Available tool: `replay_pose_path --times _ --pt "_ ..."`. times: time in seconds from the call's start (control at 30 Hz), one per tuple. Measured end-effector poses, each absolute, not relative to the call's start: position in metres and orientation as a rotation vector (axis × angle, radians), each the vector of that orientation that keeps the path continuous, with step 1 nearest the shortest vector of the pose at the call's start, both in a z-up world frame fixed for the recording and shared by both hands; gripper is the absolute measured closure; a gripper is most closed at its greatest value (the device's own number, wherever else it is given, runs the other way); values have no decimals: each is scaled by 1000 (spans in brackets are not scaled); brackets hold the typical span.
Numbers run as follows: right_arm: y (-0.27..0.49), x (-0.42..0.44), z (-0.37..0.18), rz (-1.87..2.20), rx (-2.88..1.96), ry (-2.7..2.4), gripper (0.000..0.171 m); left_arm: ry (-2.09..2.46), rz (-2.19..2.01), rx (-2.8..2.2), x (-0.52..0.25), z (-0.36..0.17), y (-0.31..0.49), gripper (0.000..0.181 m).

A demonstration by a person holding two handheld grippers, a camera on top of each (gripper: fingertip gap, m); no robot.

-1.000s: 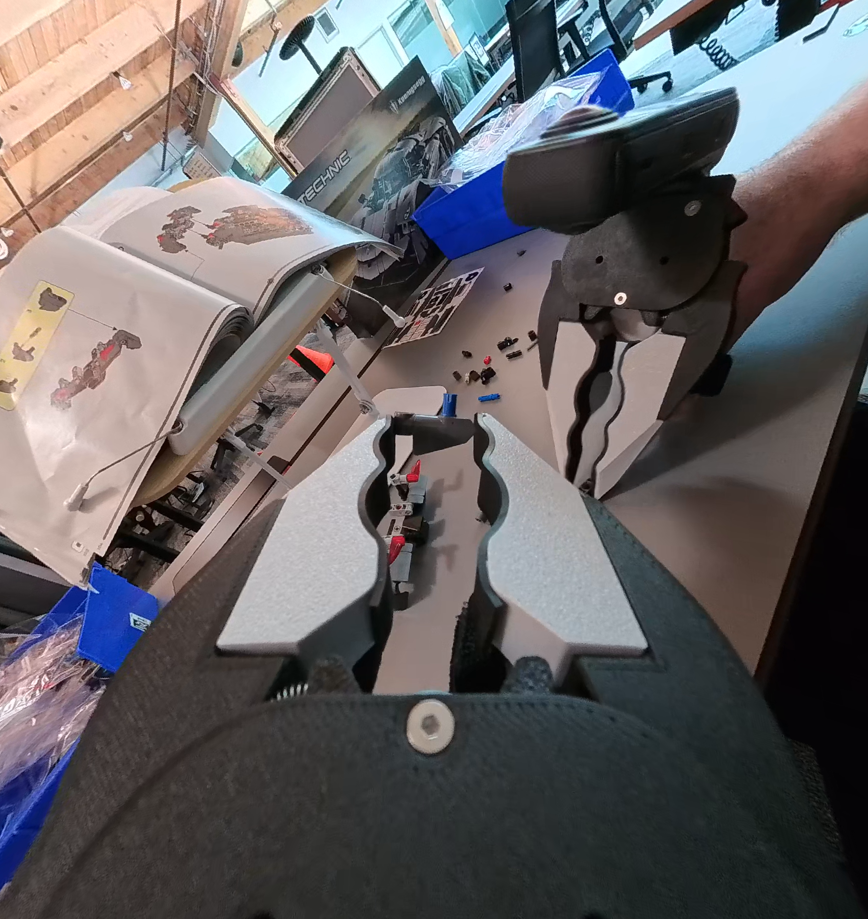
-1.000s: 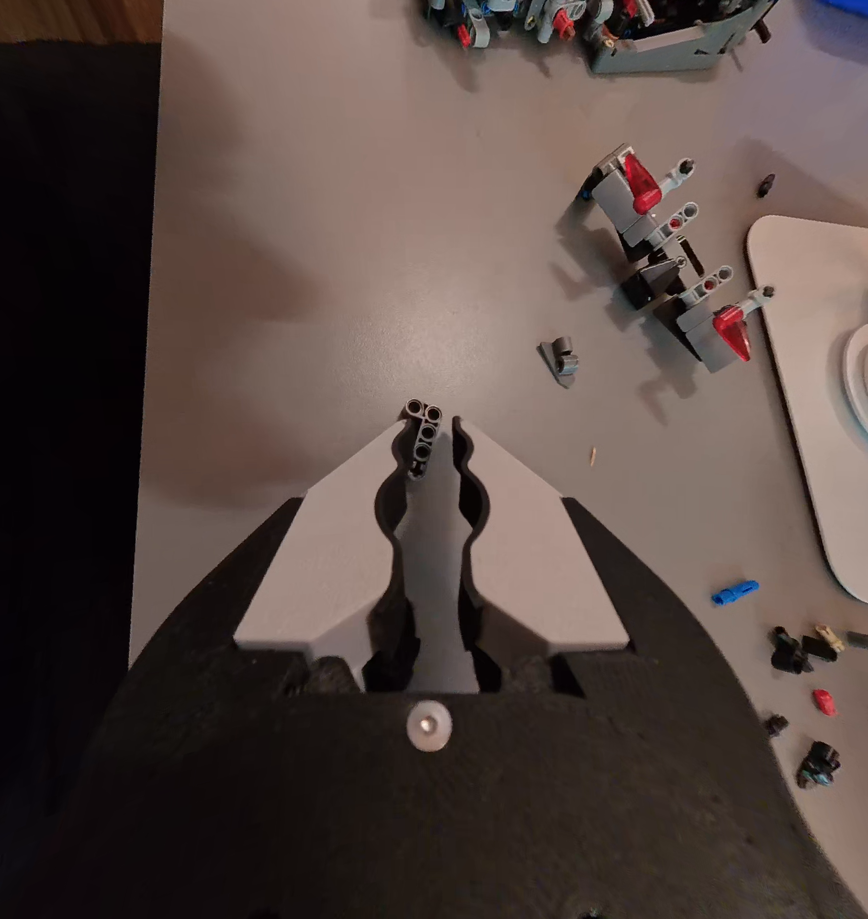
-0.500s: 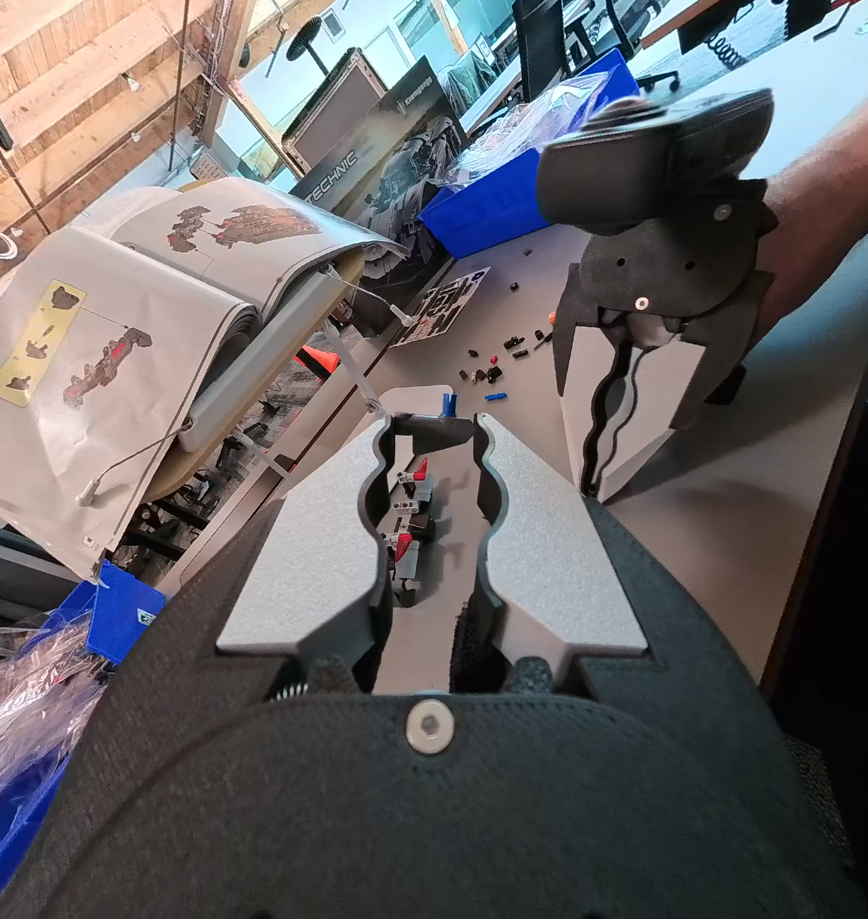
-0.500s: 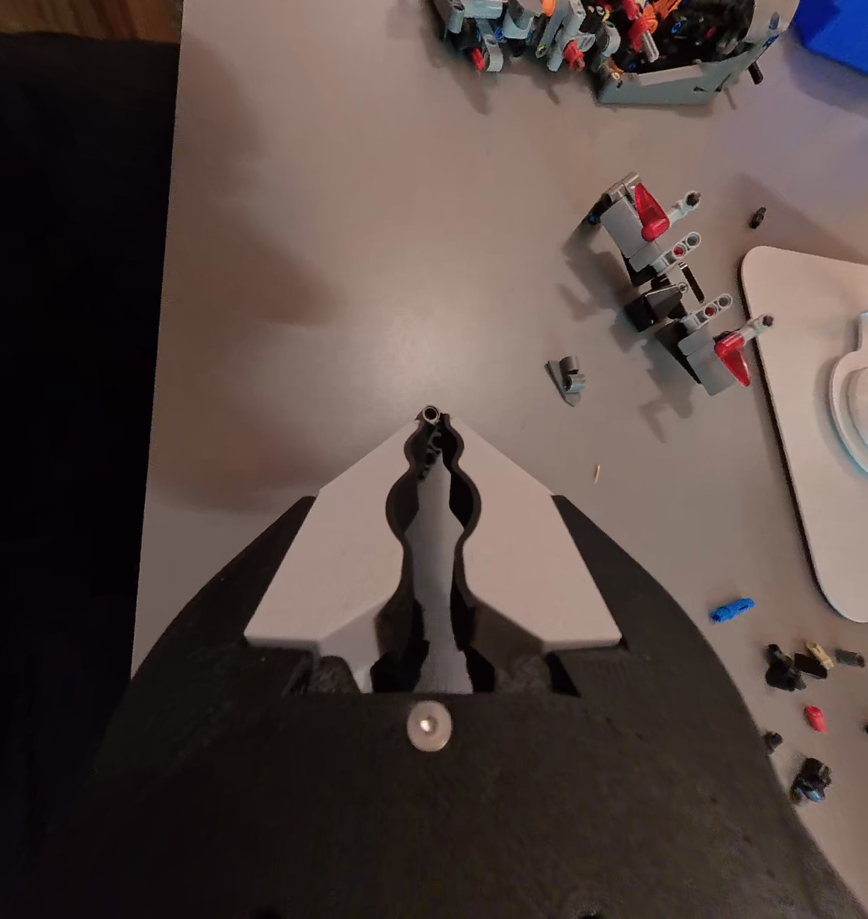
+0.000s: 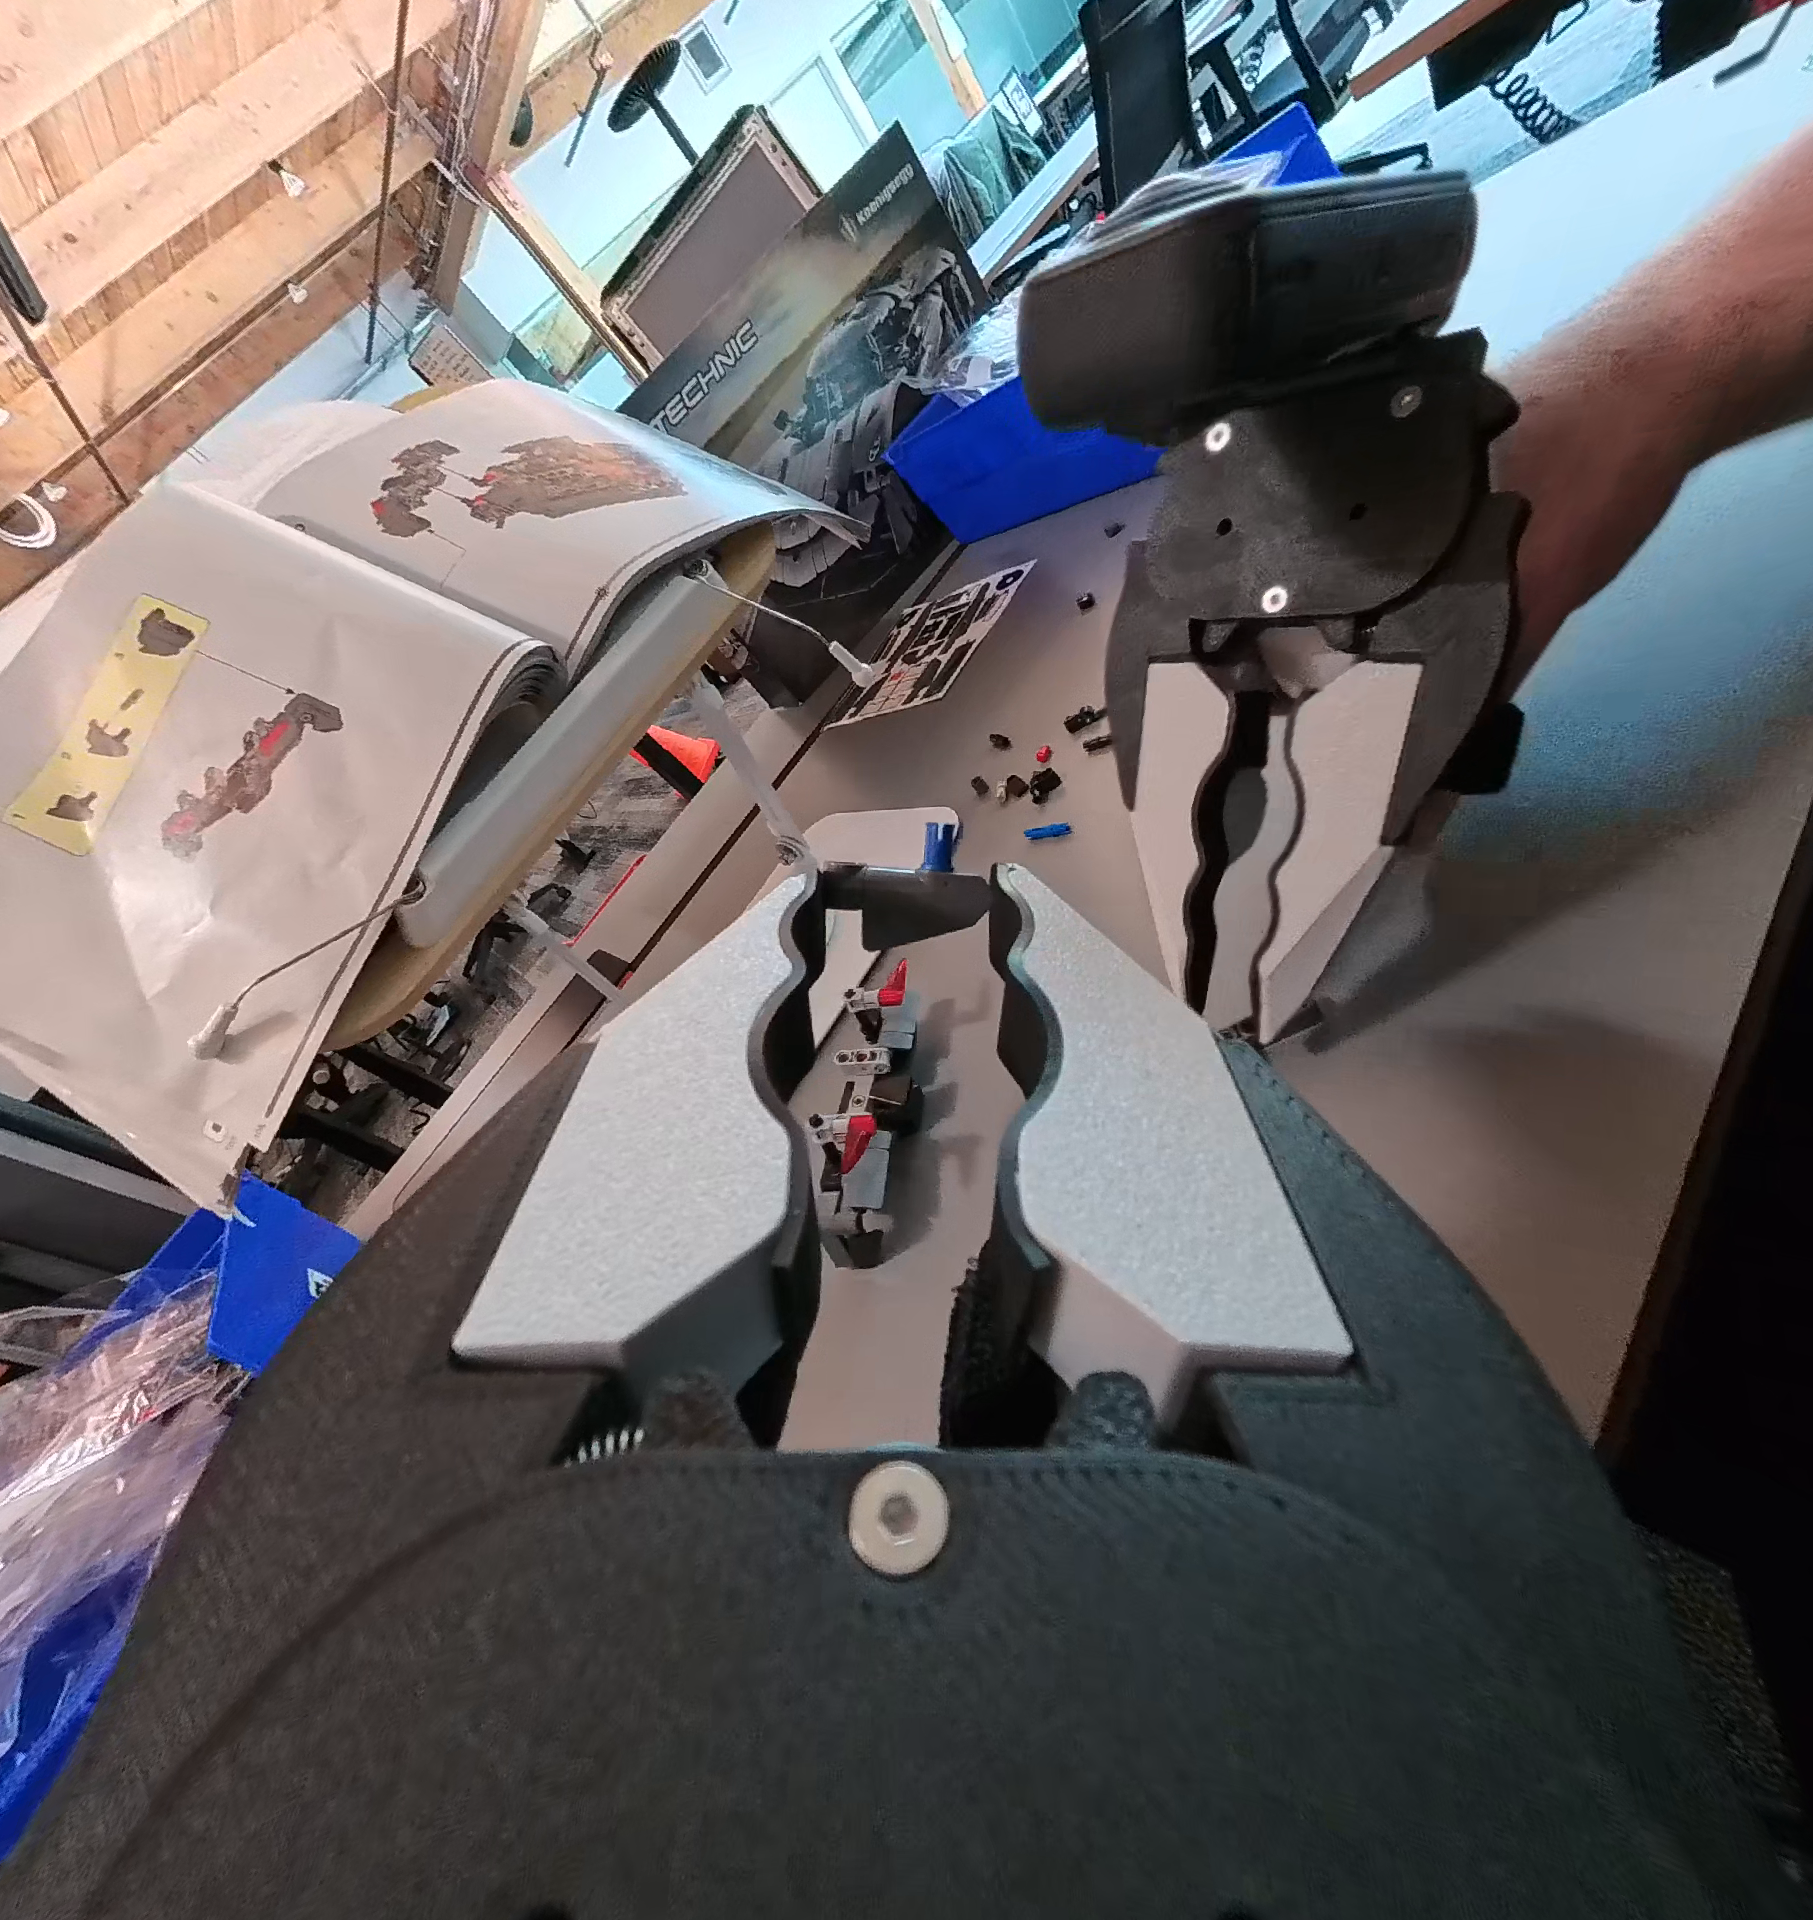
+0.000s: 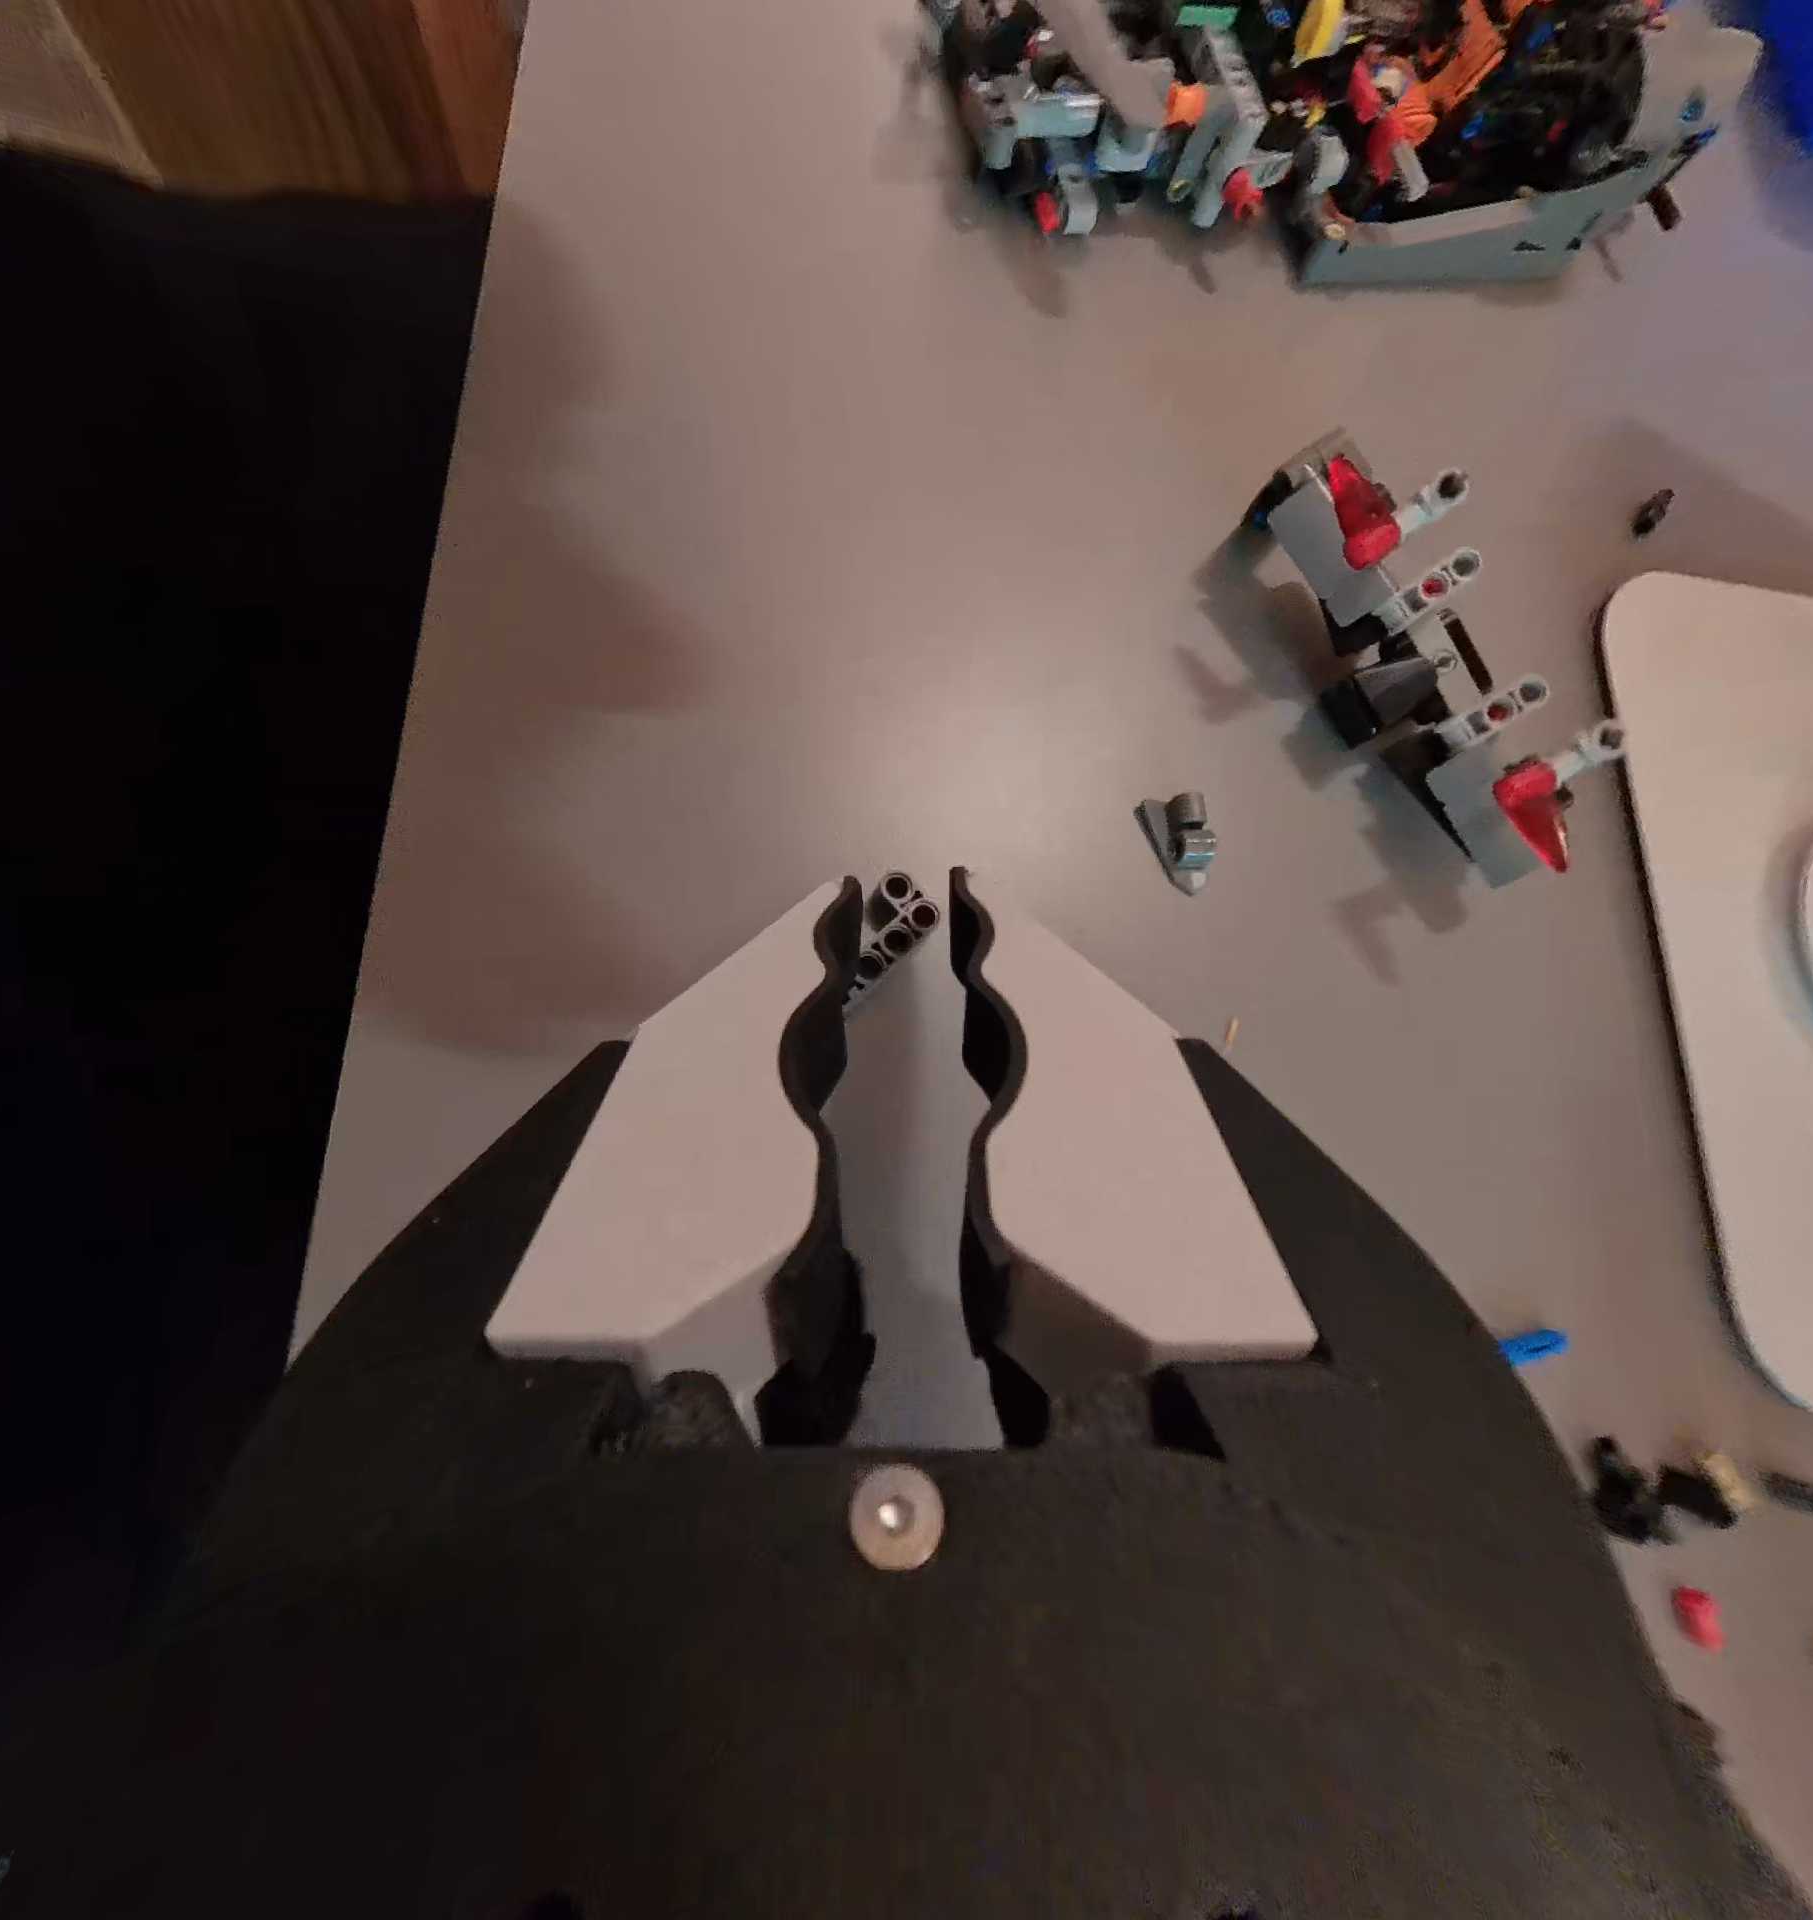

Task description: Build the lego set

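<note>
Fingers (image 6: 985, 977) of my right gripper (image 6: 904, 894) stand slightly apart around a small dark grey Technic beam (image 6: 894, 935) lying on the grey table (image 6: 777, 540); it sits against the left finger, not pinched. I judge a clean pickup needs the beam centred before I squeeze. My left gripper (image 5: 900, 883) pinches a dark grey piece with a blue pin (image 5: 907, 896) above the grey-and-red subassembly (image 5: 866, 1101). How far the beam runs under my finger is hidden.
</note>
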State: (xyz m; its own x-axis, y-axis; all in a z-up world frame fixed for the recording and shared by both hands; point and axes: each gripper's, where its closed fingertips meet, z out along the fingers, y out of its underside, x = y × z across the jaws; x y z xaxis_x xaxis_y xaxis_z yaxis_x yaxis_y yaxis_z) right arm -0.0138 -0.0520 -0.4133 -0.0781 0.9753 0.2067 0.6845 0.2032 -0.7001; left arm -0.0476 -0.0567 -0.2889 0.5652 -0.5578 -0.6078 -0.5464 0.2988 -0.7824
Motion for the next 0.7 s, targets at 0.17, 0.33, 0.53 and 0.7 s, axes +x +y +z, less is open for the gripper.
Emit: replay_pose_path --times 0.17,0.33,0.53,0.7 --pt "-51 -16 -423 473 -1480 -2036 161 1064 -6 -1341 -46 -290 -57 152" --pt "-51 -19 -428 431 -1461 -2166 166 1062 -6 -1346 -47 -290 -57 152" --pt "-54 -27 -416 601 -1501 -2137 167 1060 -8 -1348 -48 -290 -56 152" --pt "-50 -36 -370 1062 -1569 -1788 167 1036 -36 -1367 -51 -291 -54 152"
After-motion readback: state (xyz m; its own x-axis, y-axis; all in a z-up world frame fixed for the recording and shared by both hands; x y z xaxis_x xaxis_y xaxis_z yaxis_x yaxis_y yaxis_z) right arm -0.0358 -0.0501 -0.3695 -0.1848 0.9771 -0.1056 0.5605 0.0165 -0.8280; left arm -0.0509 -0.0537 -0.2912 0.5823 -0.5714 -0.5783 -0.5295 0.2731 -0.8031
